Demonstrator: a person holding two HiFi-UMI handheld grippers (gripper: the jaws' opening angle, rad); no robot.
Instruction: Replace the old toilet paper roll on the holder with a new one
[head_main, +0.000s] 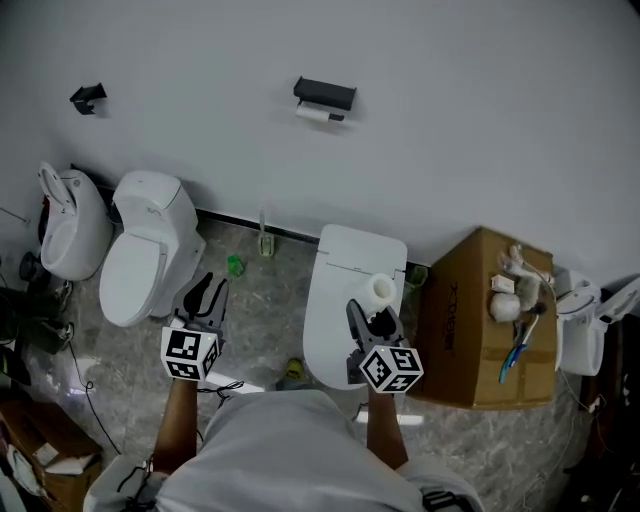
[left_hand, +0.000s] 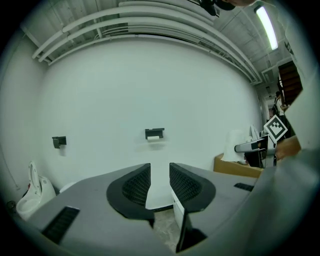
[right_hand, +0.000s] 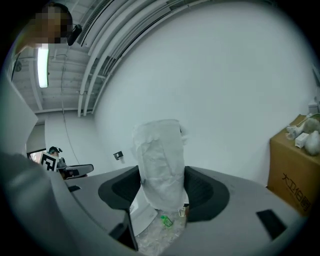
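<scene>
Right tongs (right_hand: 161, 180) pinch the new roll (right_hand: 159, 150), jaws wide on its sides. It stands upright in crinkled clear plastic above the white toilet (head_main: 335, 270). Left tongs (left_hand: 160, 182) are half spread, nothing between. On the wall, the black holder (head_main: 324, 93) carries the thin old roll (head_main: 314, 114).

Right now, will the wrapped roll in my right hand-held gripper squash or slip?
Probably squashy: the wrapped roll looks like soft paper, so the right hand-held gripper could dent it. Its crinkled plastic film looks slick and may slip.
</scene>
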